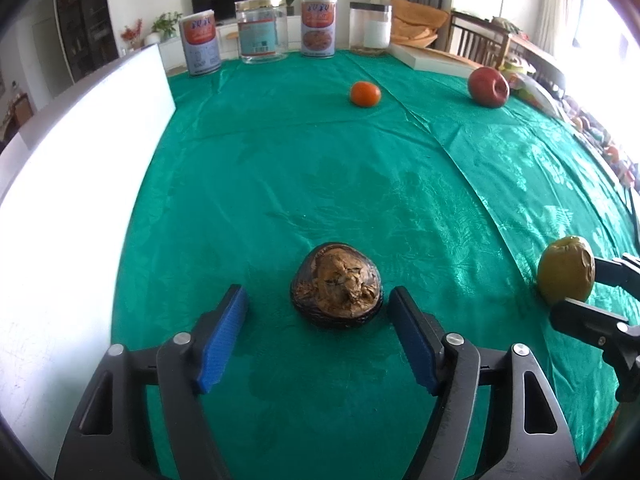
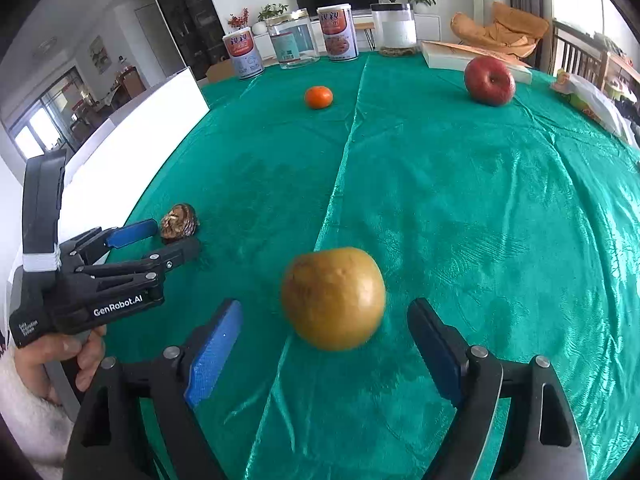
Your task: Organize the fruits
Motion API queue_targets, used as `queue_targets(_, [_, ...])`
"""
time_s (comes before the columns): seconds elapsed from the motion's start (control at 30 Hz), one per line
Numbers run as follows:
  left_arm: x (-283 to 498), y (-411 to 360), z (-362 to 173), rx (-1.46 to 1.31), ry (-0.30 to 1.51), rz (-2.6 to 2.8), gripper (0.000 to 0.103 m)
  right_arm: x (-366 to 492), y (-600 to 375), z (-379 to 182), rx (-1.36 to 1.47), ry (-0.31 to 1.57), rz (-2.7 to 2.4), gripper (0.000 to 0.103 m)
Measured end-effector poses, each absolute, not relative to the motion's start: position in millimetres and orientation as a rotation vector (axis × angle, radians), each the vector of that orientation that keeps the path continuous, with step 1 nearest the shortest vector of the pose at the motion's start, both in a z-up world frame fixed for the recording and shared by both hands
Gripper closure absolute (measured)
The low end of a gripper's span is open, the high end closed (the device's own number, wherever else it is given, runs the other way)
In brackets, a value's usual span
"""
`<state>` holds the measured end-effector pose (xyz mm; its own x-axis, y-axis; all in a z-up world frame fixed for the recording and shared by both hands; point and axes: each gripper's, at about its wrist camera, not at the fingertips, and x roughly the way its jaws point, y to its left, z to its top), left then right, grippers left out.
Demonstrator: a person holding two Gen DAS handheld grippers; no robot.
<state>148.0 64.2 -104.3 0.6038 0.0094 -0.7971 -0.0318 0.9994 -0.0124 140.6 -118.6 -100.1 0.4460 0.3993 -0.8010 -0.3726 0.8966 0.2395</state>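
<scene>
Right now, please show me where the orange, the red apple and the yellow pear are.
orange [image 1: 365, 94]: left wrist view, middle of its peel.
red apple [image 2: 489, 80]: right wrist view, front side near the stem hollow.
yellow pear [image 2: 333, 298]: right wrist view, centre of its skin.

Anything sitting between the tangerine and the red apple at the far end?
Nothing: only bare green tablecloth lies between the tangerine and the red apple. Both wrist views show it, the right one best.
</scene>
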Motion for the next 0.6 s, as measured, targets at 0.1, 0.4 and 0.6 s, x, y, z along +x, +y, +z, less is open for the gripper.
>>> queue_targets(0.1, [150.6,61.5,-101.9,-0.022,0.909,0.01,0.058,146.7,-125.1,-104.4,0.092,1.021,0.487,0.052])
queue_targets(0.4, [95.8,68.3,-48.7,-0.218,0.893,-0.093,0.058,117.5,-126.9,-60.5,0.192,0.996,0.54,0.052])
queue_targets(0.6, [25.2,113.5,38.6,-0.371,0.801,-0.127,0.058,87.7,-58.4,6.3,0.129,0.923,0.748,0.052])
